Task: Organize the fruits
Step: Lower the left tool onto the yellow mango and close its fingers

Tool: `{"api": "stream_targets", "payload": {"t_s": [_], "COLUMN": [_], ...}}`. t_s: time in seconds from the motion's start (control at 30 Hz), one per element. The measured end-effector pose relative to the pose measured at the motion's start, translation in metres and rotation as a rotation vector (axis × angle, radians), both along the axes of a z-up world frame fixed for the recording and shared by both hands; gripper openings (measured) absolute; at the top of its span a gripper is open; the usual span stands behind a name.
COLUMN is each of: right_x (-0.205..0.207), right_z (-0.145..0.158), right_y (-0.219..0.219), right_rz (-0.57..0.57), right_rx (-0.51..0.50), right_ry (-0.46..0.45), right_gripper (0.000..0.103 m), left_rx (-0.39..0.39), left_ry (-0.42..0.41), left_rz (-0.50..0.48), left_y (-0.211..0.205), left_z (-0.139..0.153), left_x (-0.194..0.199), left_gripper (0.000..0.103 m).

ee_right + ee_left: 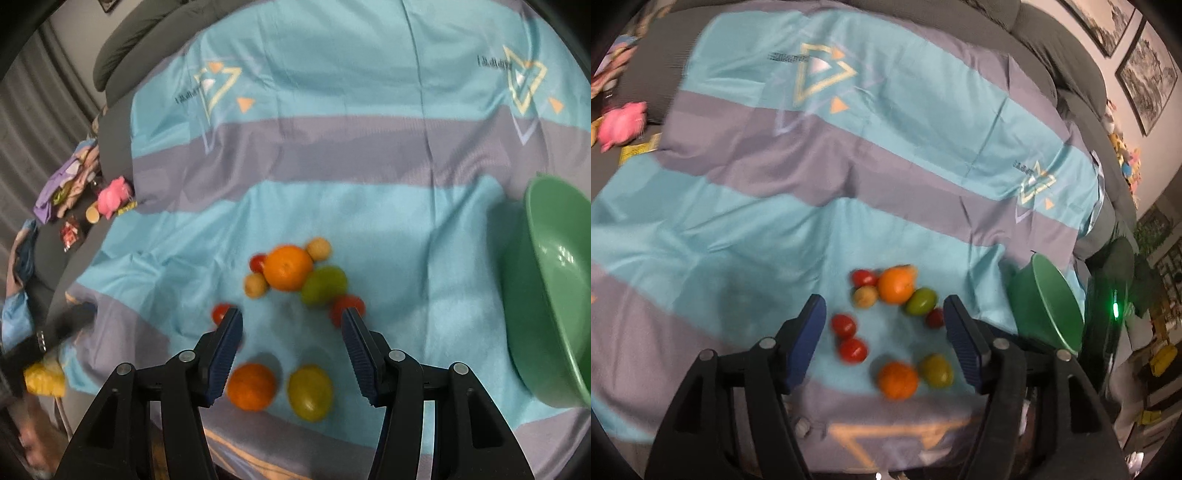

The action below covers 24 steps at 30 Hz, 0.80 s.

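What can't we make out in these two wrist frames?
- Green bowl: right wrist view's edge cuts it off; seen edge-on in the left wrist view, so its contents are hidden.
- Red fruit: partly behind the right gripper's fingers.
- Red fruit: half hidden by the left gripper's fingers.
- Small pale fruits: too blurred to identify.
- Cloth lettering: unreadable.

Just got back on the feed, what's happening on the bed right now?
Fruit sorting has barely begun. Both the left hand-held gripper and the right hand-held gripper hover open and empty over loose oranges, red tomatoes and green fruits on the blue-and-grey striped bedspread. The green plastic bowl, to their right, looks empty.
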State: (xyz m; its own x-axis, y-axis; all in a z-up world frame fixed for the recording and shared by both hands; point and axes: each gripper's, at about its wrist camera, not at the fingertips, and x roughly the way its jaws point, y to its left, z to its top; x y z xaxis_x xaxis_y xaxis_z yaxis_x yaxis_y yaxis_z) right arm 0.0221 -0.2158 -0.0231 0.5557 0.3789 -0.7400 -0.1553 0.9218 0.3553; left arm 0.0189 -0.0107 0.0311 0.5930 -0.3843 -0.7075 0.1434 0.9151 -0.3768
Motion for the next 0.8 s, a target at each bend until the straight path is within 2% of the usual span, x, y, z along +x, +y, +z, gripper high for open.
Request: {"api": "stream_targets", "payload": {"t_s": [0.13, 0.23, 0.33, 0.4, 0.5, 0.67, 0.8], "right_x": [-0.001, 0.0, -0.005, -0.011, -0.02, -0.028, -0.02], "right_z": [-0.013, -0.015, -0.015, -0.018, -0.019, -0.022, -0.025], "right_y": [-0.013, -0.017, -0.016, -0.011, -0.004, 0.011, 0.012], "right_rz": [0.001, 0.01, 0.028, 0.033, 0.055, 0.092, 0.084], "right_rx": [-0.013, -0.061, -0.07, -0.071, -0.05, -0.039, -0.039], "right_ry": [0.036, 0.039, 0.03, 0.045, 0.037, 0.05, 0.057], "right_gripper": [0.056, 0.056, 0.056, 0.056, 0.056, 0.056, 0.056], "left_rx": [0.057, 0.039, 0.004, 0.023, 0.07, 0.052, 0.085], "left_ry": [0.017, 0.055, 0.106, 0.119, 0.108, 0.134, 0.14], "left_rz": [-0.069, -0.102, -0.179, -0.211, -0.194, -0.208, -0.215], "left_y": [-0.032, -0.046, -0.058, -0.064, -0.06, -0.052, -0.058], "left_z": [-0.01, -0.018, -0.028, -0.033, -0.04, -0.046, -0.05], "left_x": [0.042, 0.057, 0.058, 0.056, 0.049, 0.04, 0.047], "left_gripper": [0.066, 0.065, 0.065, 0.065, 0.065, 0.06, 0.057]}}
